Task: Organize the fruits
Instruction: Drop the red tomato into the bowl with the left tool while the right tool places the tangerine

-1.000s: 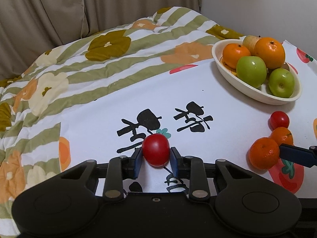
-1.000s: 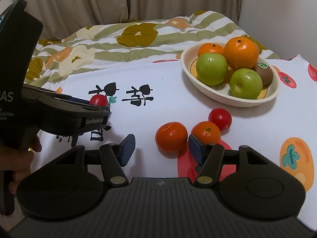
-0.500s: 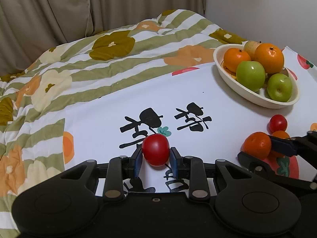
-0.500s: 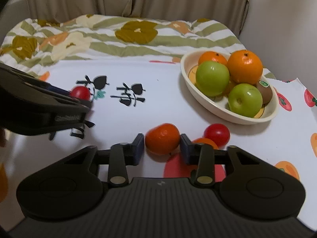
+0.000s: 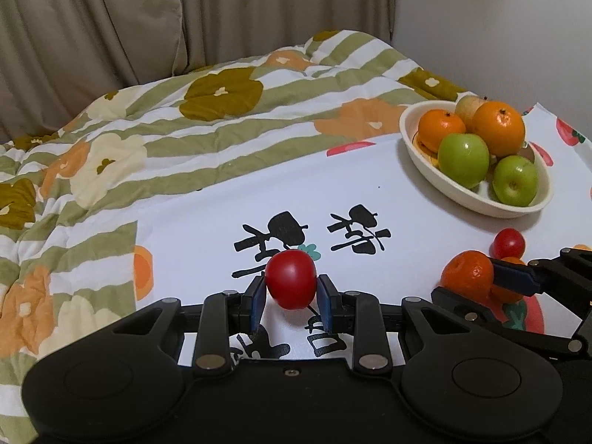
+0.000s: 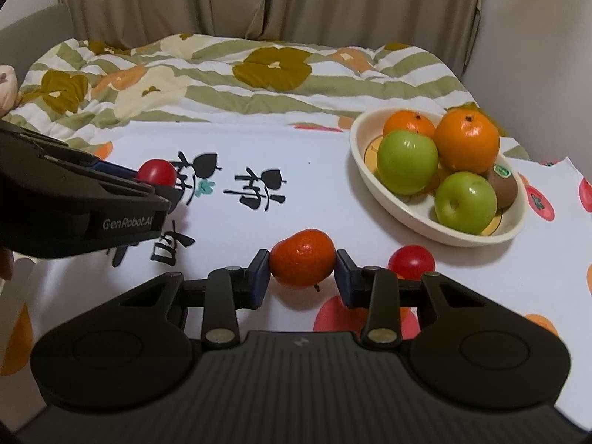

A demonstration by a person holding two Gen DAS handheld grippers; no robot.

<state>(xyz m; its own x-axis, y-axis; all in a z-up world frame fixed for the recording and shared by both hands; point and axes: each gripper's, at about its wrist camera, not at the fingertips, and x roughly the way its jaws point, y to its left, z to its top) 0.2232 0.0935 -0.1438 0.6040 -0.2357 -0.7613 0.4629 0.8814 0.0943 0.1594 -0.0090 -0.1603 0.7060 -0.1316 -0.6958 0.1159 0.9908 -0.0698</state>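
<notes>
My left gripper (image 5: 291,298) is shut on a red tomato (image 5: 291,283) and holds it above the white cloth; the tomato also shows in the right wrist view (image 6: 157,172). My right gripper (image 6: 301,274) is shut on a mandarin (image 6: 302,262), which also shows in the left wrist view (image 5: 467,277). A cream bowl (image 6: 403,214) at the right holds green apples (image 6: 407,161), oranges (image 6: 467,140) and a kiwi (image 6: 502,185). A second red tomato (image 6: 411,262) and another mandarin (image 5: 507,292) lie on the cloth in front of the bowl.
The white printed cloth (image 6: 296,170) lies over a striped floral quilt (image 6: 222,85). Beige curtains (image 6: 259,0) hang behind, and a wall (image 5: 499,18) stands at the right. My left gripper's body (image 6: 74,203) fills the left of the right wrist view.
My right gripper moved forward around the mandarin, closed on it and raised it. My left gripper kept its hold on the tomato and rose a little.
</notes>
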